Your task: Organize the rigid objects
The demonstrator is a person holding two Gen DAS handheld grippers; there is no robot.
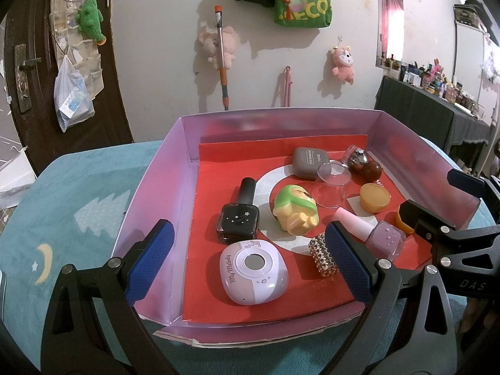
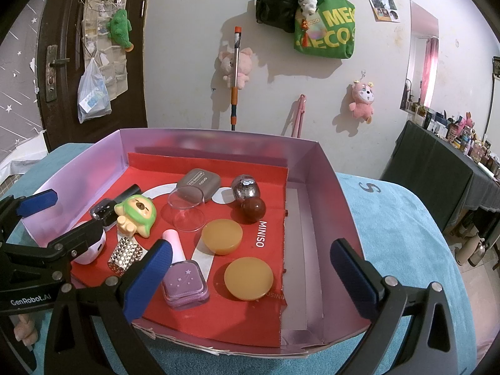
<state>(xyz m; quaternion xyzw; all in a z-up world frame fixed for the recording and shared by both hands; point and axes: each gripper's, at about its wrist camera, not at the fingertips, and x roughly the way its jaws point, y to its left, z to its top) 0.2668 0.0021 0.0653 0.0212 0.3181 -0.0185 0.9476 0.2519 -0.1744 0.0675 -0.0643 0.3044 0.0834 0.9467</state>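
A pink-walled box (image 1: pixel 156 187) with a red liner holds several small items. My left gripper (image 1: pixel 250 264) stands open at the box's near edge, its fingers either side of a lilac My Melody case (image 1: pixel 253 276). Behind that lie a black polish bottle (image 1: pixel 238 218) and a green-hooded figurine (image 1: pixel 293 211). My right gripper (image 2: pixel 250 281) is also open with nothing between its fingers, hovering over a yellow disc (image 2: pixel 248 278) with a pink polish bottle (image 2: pixel 184 281) beside its left finger. A second yellow disc (image 2: pixel 222 236), a clear cup (image 2: pixel 187 209), a grey eyeshadow case (image 2: pixel 200 182), a brown ball (image 2: pixel 253 208) and a glittery ball (image 2: pixel 246 187) lie further back.
A studded silver piece (image 2: pixel 126 254) lies near the figurine. The box rests on a teal blanket (image 2: pixel 390 218). The right strip of the box floor (image 2: pixel 300 250) is bare pink. Behind are a wall with hanging bags and plush toys, a dark door at left, and a cluttered table (image 2: pixel 443 162) at right.
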